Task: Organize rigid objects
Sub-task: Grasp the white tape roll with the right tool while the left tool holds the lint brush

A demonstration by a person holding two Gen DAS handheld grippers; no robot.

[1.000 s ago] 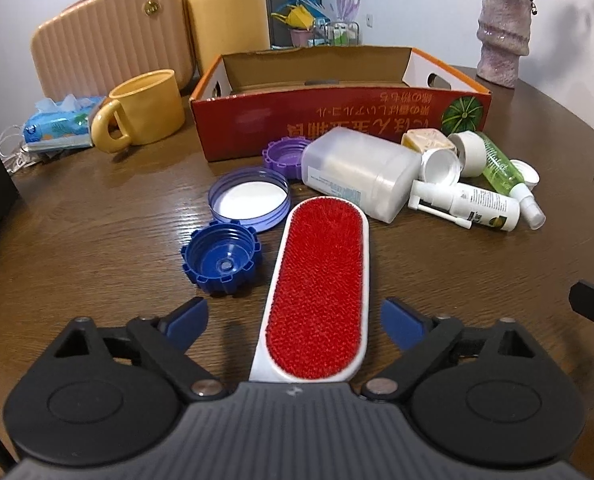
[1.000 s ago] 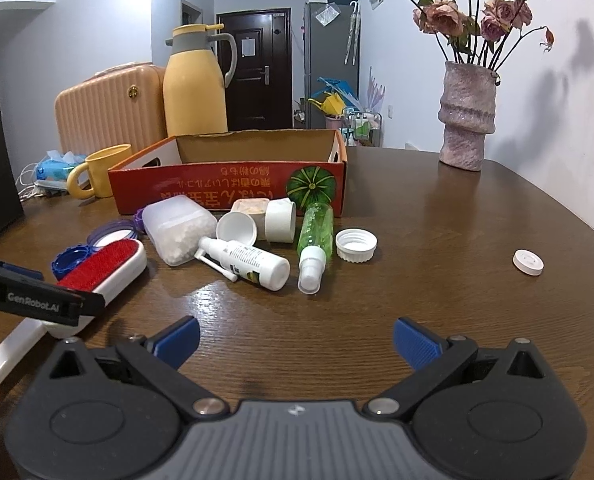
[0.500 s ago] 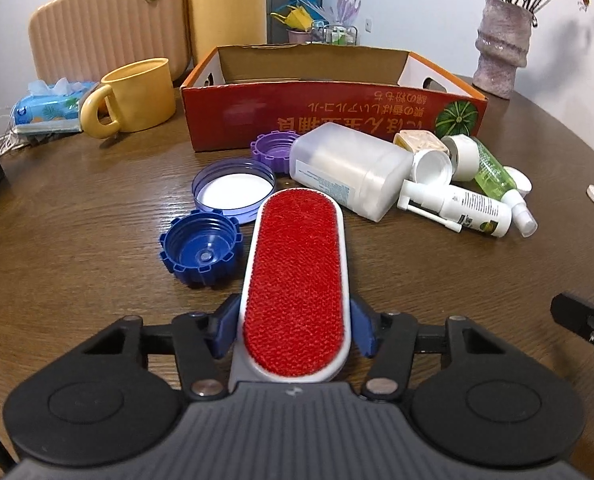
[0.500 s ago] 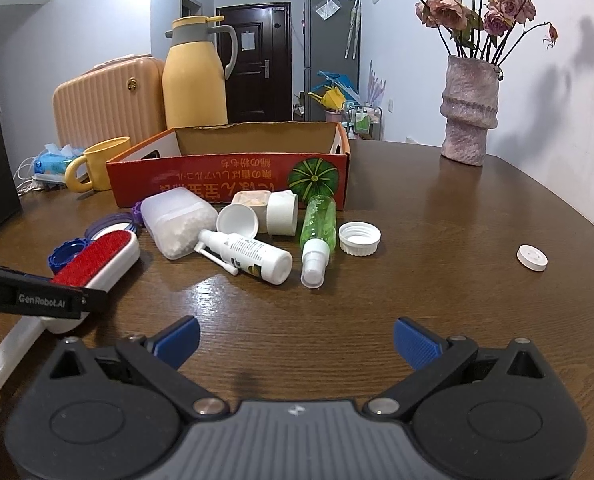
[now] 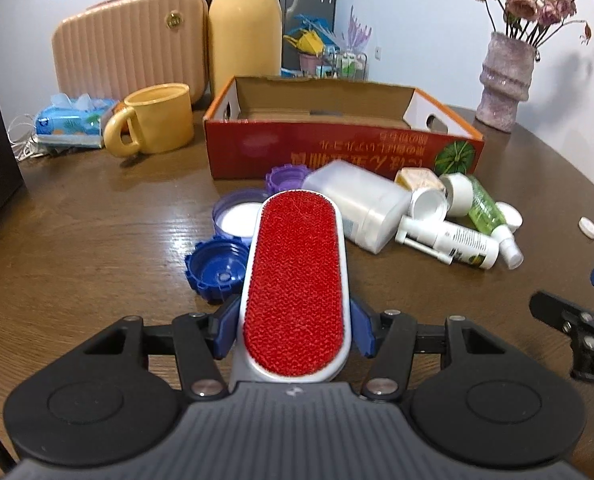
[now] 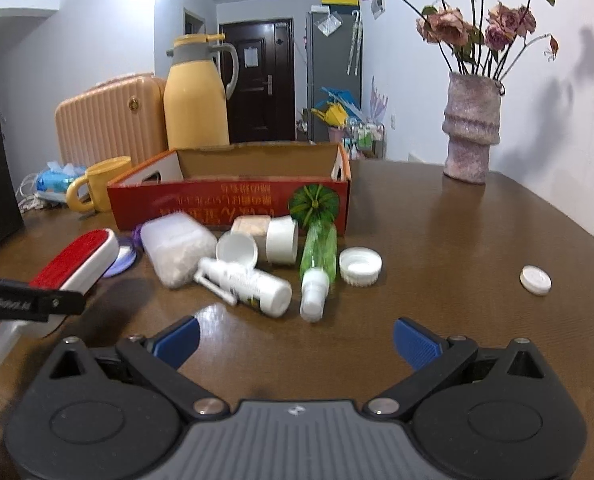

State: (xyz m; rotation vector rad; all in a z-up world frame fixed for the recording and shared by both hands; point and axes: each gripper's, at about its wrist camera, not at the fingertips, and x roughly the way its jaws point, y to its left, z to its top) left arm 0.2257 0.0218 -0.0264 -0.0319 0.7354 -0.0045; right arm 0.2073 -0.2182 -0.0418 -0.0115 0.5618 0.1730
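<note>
Wooden table [image 5: 77,240]: lint brush [image 5: 295,280] clamped between left jaws.

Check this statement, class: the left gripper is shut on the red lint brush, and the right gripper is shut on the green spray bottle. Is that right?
One part is wrong. The right gripper is open and holds nothing; the green spray bottle lies on the table, as the right wrist view shows. The left gripper is indeed shut on the red lint brush.
</note>
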